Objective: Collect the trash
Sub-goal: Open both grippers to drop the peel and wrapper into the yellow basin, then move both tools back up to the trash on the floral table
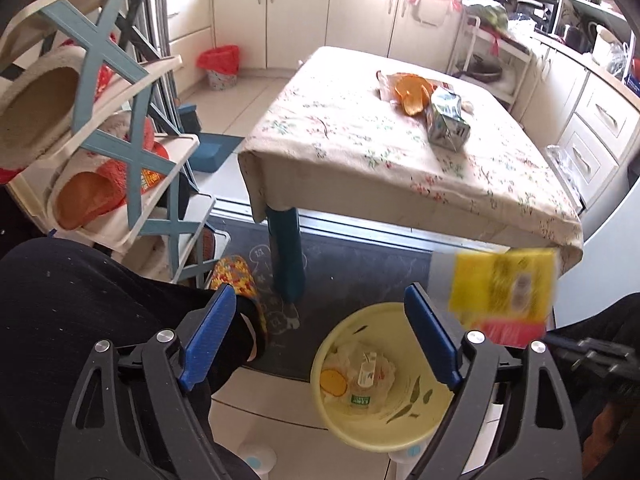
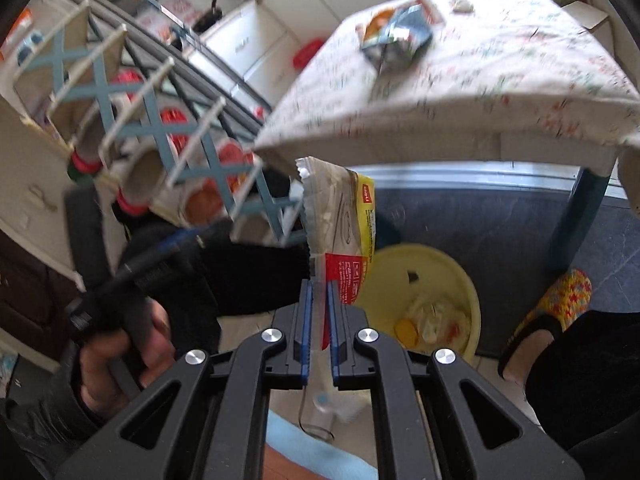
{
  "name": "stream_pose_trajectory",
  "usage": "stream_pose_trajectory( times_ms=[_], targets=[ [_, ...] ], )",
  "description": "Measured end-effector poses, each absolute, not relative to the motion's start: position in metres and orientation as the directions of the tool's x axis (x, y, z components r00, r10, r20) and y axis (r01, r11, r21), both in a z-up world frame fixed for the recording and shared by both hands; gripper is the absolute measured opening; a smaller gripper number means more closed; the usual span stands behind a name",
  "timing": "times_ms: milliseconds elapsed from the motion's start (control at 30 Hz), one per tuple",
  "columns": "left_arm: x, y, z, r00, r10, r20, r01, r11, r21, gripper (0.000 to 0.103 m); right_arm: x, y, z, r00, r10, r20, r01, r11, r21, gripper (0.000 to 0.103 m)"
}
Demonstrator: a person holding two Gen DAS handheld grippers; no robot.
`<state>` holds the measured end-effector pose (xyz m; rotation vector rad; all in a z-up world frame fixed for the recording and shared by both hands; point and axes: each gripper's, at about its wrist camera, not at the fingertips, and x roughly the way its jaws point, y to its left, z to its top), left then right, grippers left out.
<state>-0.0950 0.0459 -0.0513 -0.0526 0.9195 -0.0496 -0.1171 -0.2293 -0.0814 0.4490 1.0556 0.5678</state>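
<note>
My right gripper (image 2: 319, 286) is shut on a yellow, red and clear snack wrapper (image 2: 342, 224), held up beside the yellow bin (image 2: 460, 276). The same wrapper (image 1: 502, 296) shows blurred at the right of the left wrist view. My left gripper (image 1: 320, 302) is open over the floor with nothing between its blue pads (image 1: 208, 340). Just below it stands the yellow bin (image 1: 400, 432), holding crumpled tissue, a small bottle (image 1: 366, 376) and an orange lid. On the floral-cloth table (image 1: 340, 120) lie a silver-green carton (image 1: 446, 120) and an orange bag (image 1: 412, 92).
A shoe rack (image 1: 132, 152) with slippers stands at the left. A person's dark-trousered legs and patterned slippers (image 1: 240, 280) flank the bin. A blue table leg (image 1: 286, 252) rises from a dark mat. A red-lined bin (image 1: 220, 66) stands by the cabinets.
</note>
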Motion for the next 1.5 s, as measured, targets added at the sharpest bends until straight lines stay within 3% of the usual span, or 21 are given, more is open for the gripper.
stream_pose_trajectory(
  times_ms=[467,567,633,800,933,1133,1500],
  targets=[
    [-0.101,0.053,-0.036,0.676,-0.036,-0.736,-0.012,0.998,-0.061,0.084,-0.117,-0.199,-0.109,0.221,0.532,-0.818,-0.252,0.841,0.479,0.012],
    [-0.102,0.053,-0.034,0.680,-0.034,-0.732,-0.013,0.998,-0.059,0.084,-0.117,-0.196,-0.114,0.199,0.501,-0.842,-0.248,0.857,0.451,0.034],
    [-0.102,0.053,-0.034,0.681,-0.035,-0.732,-0.013,0.998,-0.060,0.084,-0.116,-0.195,-0.115,0.199,0.492,-0.848,-0.248,0.862,0.442,0.035],
    [-0.101,0.053,-0.034,0.682,-0.035,-0.731,-0.012,0.998,-0.059,0.085,-0.117,-0.198,-0.113,0.215,0.496,-0.841,-0.239,0.862,0.447,0.037],
    [-0.102,0.051,-0.034,0.683,-0.035,-0.729,-0.009,0.998,-0.056,0.085,-0.117,-0.199,-0.106,0.256,0.493,-0.832,-0.237,0.866,0.441,0.046],
    [-0.101,0.046,-0.033,0.690,-0.034,-0.723,-0.001,0.999,-0.048,0.086,-0.117,-0.214,-0.083,0.410,0.487,-0.771,-0.200,0.873,0.445,0.052],
    [-0.093,0.039,-0.027,0.709,-0.026,-0.704,0.004,0.999,-0.032,0.091,-0.121,-0.236,-0.042,0.681,0.329,-0.654,-0.119,0.931,0.344,0.062]
  ],
)
